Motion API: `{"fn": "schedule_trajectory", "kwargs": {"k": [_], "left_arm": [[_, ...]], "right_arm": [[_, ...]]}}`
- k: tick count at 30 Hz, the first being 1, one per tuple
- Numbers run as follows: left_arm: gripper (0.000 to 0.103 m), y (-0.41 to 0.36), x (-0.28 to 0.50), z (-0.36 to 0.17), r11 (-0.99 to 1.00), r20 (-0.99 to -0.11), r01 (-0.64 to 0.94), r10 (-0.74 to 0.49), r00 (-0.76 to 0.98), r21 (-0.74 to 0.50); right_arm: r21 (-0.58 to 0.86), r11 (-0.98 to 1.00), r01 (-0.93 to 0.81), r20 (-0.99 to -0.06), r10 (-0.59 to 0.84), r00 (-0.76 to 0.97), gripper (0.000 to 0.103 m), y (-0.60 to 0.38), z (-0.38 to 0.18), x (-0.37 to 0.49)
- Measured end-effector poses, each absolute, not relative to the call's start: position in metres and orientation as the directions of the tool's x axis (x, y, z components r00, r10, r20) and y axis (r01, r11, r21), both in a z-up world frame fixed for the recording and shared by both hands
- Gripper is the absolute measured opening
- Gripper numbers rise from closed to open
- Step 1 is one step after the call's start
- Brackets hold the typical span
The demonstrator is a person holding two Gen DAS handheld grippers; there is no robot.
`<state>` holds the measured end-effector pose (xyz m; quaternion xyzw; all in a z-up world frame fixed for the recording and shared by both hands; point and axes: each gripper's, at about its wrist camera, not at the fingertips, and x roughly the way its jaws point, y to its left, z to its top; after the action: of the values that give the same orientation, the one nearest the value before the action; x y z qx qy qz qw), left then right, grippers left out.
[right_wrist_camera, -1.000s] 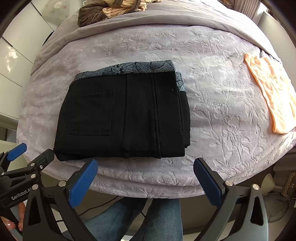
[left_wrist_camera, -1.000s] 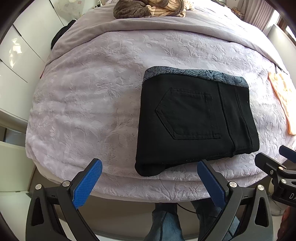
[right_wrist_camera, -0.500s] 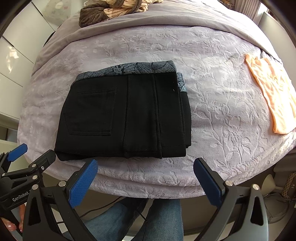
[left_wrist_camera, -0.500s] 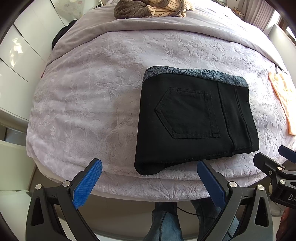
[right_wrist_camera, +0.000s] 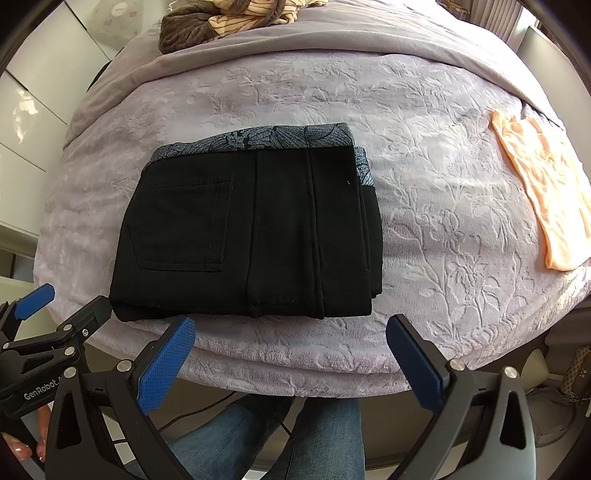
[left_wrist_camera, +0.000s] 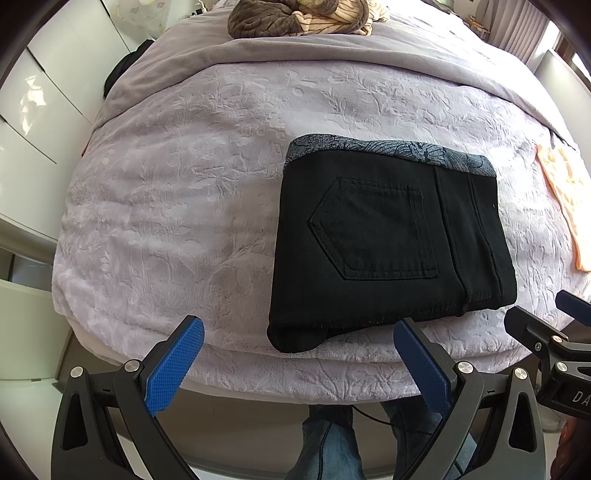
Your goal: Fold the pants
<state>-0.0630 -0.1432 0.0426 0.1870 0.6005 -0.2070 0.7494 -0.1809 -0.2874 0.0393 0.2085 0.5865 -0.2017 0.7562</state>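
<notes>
- the black pants (left_wrist_camera: 388,243) lie folded into a compact rectangle on the bed (left_wrist_camera: 184,192), close to the bed's near edge, back pocket facing up.
- a grey patterned lining shows along the pants' far edge and at their far right corner.
- the left tongs (left_wrist_camera: 297,363) hang off the bed's near edge, just short of the pants' near left corner, their blue pads wide apart and gripping nothing.
- the right tongs (right_wrist_camera: 290,363) hang likewise off the near edge, just short of the pants' near right corner, pads spread wide, empty.
- neither pair touches the pants or the bed cover.
- an orange cloth (right_wrist_camera: 543,192) lies flat on the bed well to the right of the pants.
- a brown and striped heap of clothes (left_wrist_camera: 299,18) sits at the bed's far end, well beyond the pants.
- the person's jeans-clad legs (right_wrist_camera: 295,439) stand below the near edge of the bed.
- white cabinet doors (left_wrist_camera: 40,103) stand left of the bed.
- nothing lies between either tongs and the pants.
</notes>
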Motion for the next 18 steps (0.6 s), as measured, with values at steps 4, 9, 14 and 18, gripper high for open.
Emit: {"fn": "schedule_trajectory", "kwargs": {"k": [4, 9, 14, 18], "left_arm": [[0.103, -0.1432, -0.0627, 0.0427, 0.843, -0.977, 0.536, -0.087, 0.193, 0.031], [0.103, -0.1431, -0.0632, 0.0426, 0.843, -0.977, 0.537, -0.086, 0.193, 0.032], [0.103, -0.1441, -0.0632, 0.0428, 0.843, -0.977, 0.536, -0.084, 0.194, 0.034], [0.103, -0.1458, -0.0634, 0.0424, 0.84, -0.978, 0.541, -0.084, 0.192, 0.034]], "right_arm": [[0.08, 0.833, 0.548, -0.971, -0.06, 0.233, 0.103, -0.288, 0.0398, -0.1803], [0.08, 0.834, 0.547, -0.971, -0.06, 0.233, 0.103, -0.2891, 0.0399, -0.1798], [0.082, 0.833, 0.547, -0.971, -0.058, 0.234, 0.103, -0.2895, 0.04, -0.1799], [0.083, 0.832, 0.548, -0.971, -0.057, 0.234, 0.103, -0.2896, 0.04, -0.1805]]}}
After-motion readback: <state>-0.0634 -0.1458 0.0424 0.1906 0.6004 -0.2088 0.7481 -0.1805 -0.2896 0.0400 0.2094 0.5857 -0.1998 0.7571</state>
